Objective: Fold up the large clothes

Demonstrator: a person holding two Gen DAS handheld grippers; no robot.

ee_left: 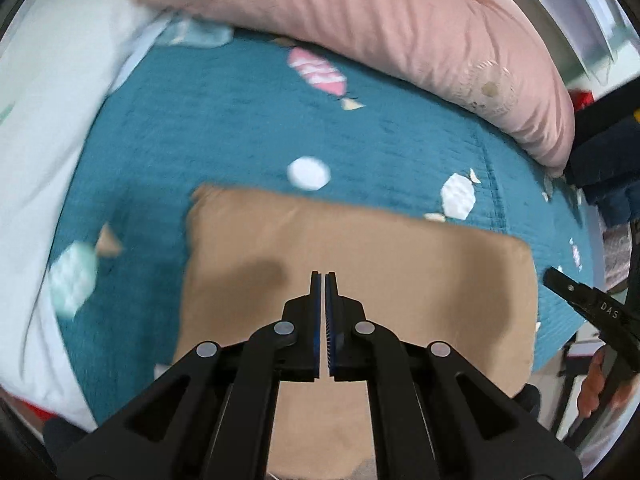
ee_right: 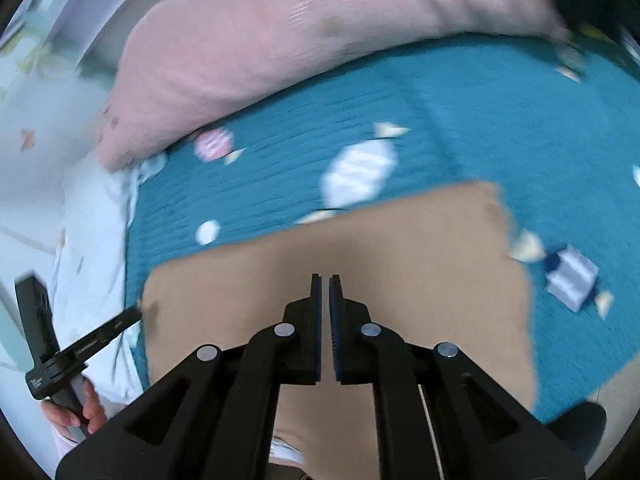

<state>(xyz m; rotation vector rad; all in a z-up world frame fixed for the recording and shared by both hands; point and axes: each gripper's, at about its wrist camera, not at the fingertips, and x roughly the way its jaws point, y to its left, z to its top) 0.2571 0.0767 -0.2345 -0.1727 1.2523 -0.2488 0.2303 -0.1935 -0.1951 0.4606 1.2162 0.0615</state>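
Black plastic left tongs (ee_left: 324, 276) clenched, nothing between the blue pads; black right tongs (ee_right: 325, 279) nearly closed, a thin gap showing, also holding nothing. Both hang above and point down at the tan smooth-fabric garment (ee_left: 360, 264), which lies flat as a neat rectangle on the teal textured bedspread with candy print (ee_left: 240, 120), near the bed's front edge. Right tongs are also visible at the right edge of the left view, off the cloth's right side. A hand (ee_right: 80, 412) grips the left tool's handle at lower left in the right view. Pink ribbed pillow (ee_left: 360, 20) sits at the far side, white sheet (ee_left: 36, 120) beside the spread. Judgement: a fold looks just finished, tongs free of the cloth. Next move likely calls for regrasping an edge or two corners for another fold, or leaving it; both views are blurred, so hem detail unclear.
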